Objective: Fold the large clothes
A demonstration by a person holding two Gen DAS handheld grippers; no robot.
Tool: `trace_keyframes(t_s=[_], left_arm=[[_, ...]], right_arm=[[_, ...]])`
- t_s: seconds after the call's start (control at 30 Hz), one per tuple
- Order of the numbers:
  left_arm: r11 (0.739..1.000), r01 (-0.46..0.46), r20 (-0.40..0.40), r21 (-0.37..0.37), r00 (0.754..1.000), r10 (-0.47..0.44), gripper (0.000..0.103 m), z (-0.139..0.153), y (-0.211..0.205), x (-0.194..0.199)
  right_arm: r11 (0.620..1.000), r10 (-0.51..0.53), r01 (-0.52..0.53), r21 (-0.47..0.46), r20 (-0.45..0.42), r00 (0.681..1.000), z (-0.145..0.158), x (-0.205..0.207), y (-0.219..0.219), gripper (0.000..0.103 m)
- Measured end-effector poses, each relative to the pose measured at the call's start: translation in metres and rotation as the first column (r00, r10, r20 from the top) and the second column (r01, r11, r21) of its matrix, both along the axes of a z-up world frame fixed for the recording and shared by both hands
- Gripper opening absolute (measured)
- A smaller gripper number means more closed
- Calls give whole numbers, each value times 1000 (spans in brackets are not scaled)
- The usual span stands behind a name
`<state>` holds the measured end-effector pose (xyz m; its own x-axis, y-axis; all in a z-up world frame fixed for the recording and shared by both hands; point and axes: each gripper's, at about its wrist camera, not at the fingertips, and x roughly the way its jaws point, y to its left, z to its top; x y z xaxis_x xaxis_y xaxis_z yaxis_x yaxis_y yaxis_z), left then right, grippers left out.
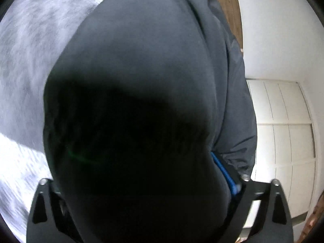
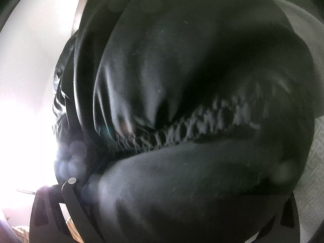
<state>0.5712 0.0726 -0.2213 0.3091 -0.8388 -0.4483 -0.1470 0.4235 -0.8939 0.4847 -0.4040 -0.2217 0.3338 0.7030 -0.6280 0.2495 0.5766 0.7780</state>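
A large dark garment (image 1: 141, 70) fills the left wrist view and drapes over my left gripper (image 1: 141, 192), whose fingertips it hides; only a blue pad (image 1: 223, 172) shows at the right finger. In the right wrist view the same dark garment (image 2: 192, 60) shows a gathered elastic hem (image 2: 182, 129) and covers my right gripper (image 2: 172, 192). Both grippers seem to hold the cloth lifted, but the fingers are hidden under it.
A pale grey bed cover (image 1: 26, 60) lies to the left. A white wardrobe (image 1: 283, 131) and white wall (image 1: 273, 30) stand to the right, with wood floor (image 1: 228, 0) beyond. Bright window glare (image 2: 24, 121) fills the left of the right wrist view; patterned cloth (image 2: 311, 172) shows at right.
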Motion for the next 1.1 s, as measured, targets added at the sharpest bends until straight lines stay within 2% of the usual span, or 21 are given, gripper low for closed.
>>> trace_keyframes(t_s=[0.03, 0.07, 0.1, 0.13, 0.17, 0.2, 0.27, 0.4, 0.5, 0.6, 0.7, 0.8, 0.87, 0.97, 1.1], left_arm=[[1000, -15, 6, -20, 1000, 15, 68, 3, -5, -4], [999, -22, 20, -33, 1000, 23, 60, 8, -9, -7], [999, -23, 33, -41, 999, 24, 47, 12, -14, -10], [998, -21, 52, -52, 998, 24, 39, 17, -20, -12], [998, -18, 74, -64, 997, 23, 35, 24, -24, -14], [997, -12, 91, -71, 996, 18, 31, 30, -27, -15], [996, -3, 124, -92, 992, 15, 28, 44, -34, -16], [991, 20, 205, -134, 979, 9, 21, 82, -41, -18], [989, 62, 290, -133, 957, -20, 20, 123, -45, -22], [986, 87, 350, -141, 936, -32, 20, 156, -45, -34], [983, 104, 404, -149, 914, -36, 20, 188, -37, -61], [983, 113, 441, -147, 897, -37, 20, 204, -26, -88], [986, 107, 439, -127, 897, -41, 20, 201, -20, -100], [993, 72, 384, -89, 923, -33, 20, 175, -10, -116], [999, 42, 266, 2, 963, -41, 20, 109, -5, -128]], right_arm=[[1000, -2, 2, -9, -6, 1000, 0, 1, 3, 102], [1000, -5, 5, -16, 0, 1000, 6, 4, 7, 87], [1000, -8, 9, -12, 25, 1000, 14, 5, 12, 63], [1000, -10, 11, -20, 42, 999, 22, 6, 15, 55], [999, -10, 12, -39, 72, 997, 33, 8, 21, 43], [999, -11, 15, -47, 96, 995, 42, 9, 26, 35], [998, -9, 17, -61, 128, 992, 56, 11, 34, 30], [997, 8, 13, -81, 253, 967, 109, 16, 50, 25], [996, 24, 5, -84, 344, 938, 153, 15, 65, 24], [997, 40, -9, -79, 400, 916, 188, 8, 83, 24], [997, 55, -29, -66, 445, 894, 216, -6, 97, 24], [999, 49, -37, -36, 470, 881, 226, -20, 110, 24], [998, 57, -44, -39, 471, 880, 225, -29, 118, 24], [998, 56, -40, -44, 431, 901, 201, -38, 130, 24], [995, 71, -44, -88, 335, 940, 145, -45, 143, 24]])
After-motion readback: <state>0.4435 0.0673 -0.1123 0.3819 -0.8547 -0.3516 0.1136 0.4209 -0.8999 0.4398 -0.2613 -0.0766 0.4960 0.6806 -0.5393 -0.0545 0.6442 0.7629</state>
